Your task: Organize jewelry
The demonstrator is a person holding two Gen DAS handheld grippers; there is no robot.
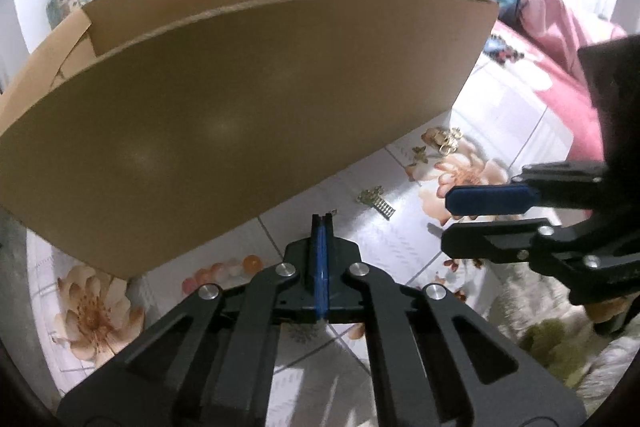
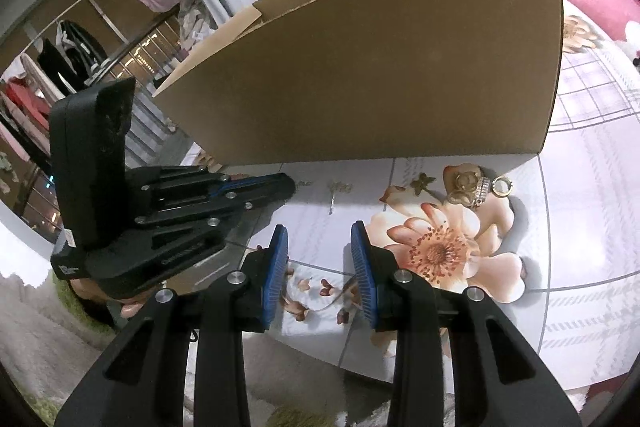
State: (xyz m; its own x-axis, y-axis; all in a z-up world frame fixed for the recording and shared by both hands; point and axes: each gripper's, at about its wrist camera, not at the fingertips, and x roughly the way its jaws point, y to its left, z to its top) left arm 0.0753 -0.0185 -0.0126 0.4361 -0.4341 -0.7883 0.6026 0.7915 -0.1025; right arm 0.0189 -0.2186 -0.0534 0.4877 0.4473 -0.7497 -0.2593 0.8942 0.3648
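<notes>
The left gripper (image 1: pixel 322 223) has its jaws pressed tight together, low in the middle of its view, and I cannot tell if something tiny is pinched there; the right gripper (image 2: pixel 319 259) has its jaws wide apart with nothing between them. To do this well, I think the right one should move slowly up and right to the small pile of gold rings (image 2: pixel 478 187) on the flowered cloth (image 2: pixel 580 227), then close gently. The big cardboard box (image 2: pixel 400 67) stands just behind them, filling the top.
</notes>
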